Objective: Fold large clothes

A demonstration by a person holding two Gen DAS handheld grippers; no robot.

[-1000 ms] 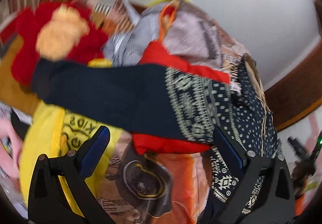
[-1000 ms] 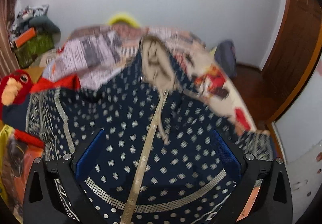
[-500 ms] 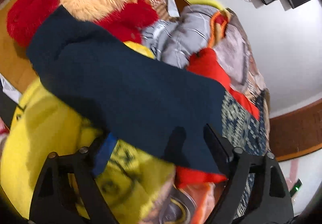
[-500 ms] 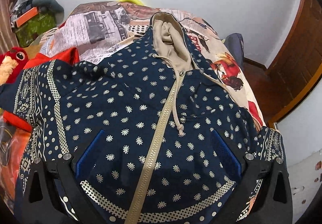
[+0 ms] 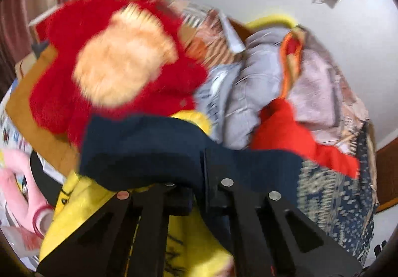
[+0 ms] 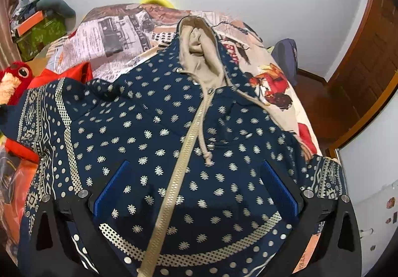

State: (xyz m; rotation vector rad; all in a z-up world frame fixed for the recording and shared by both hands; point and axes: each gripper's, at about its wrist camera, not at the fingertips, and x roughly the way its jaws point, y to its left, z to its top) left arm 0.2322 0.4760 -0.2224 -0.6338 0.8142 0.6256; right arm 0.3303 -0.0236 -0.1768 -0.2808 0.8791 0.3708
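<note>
My left claw (image 5: 199, 177) has just snapped shut on the hoodie's plain navy sleeve cuff (image 5: 149, 147) below the red plush toy (image 5: 112, 65), so I reckon folding it inward across the hoodie (image 6: 174, 140), flat on the bed under my wide-open right claw (image 6: 196, 190), comes next.

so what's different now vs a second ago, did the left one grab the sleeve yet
Yes. The left gripper came in on the plain navy cuff of the hoodie sleeve, and its jaws have just been closing; they now pinch the cuff, which bunches at the fingers. The right gripper stayed open over the hoodie's front, which lies flat and zipped on the bed. The red plush toy has not moved.
</note>
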